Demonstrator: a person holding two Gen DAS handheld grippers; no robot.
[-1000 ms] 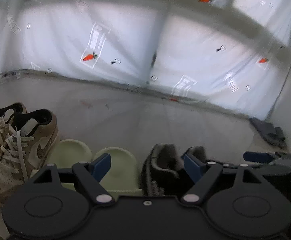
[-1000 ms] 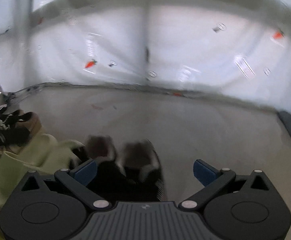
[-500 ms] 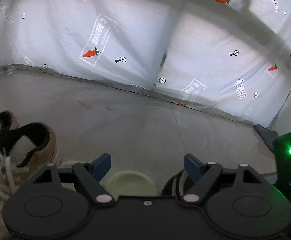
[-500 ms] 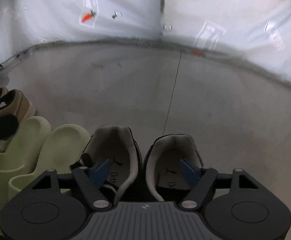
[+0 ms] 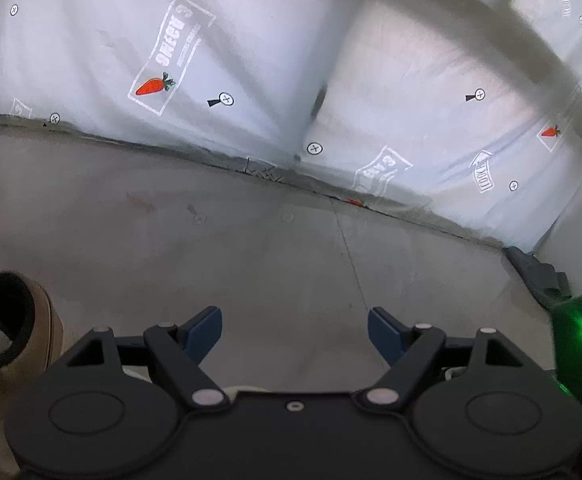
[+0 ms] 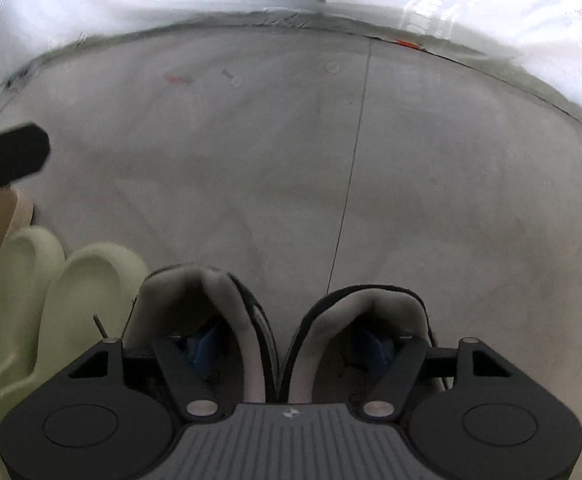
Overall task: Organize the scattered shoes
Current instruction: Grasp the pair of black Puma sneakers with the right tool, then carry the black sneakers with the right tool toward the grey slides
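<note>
Left wrist view: the left gripper [image 5: 295,332] stands wide open over bare grey concrete floor [image 5: 251,248], gripping nothing; a tan suede sneaker with black collar [image 5: 19,328] sits at lower left.

Right wrist view: the right gripper [image 6: 291,350] is closing, one blue finger inside each of the two black sneakers with grey lining [image 6: 227,320], their adjoining walls between the fingers. Pale green foam slides [image 6: 75,300] lie just left.
</note>
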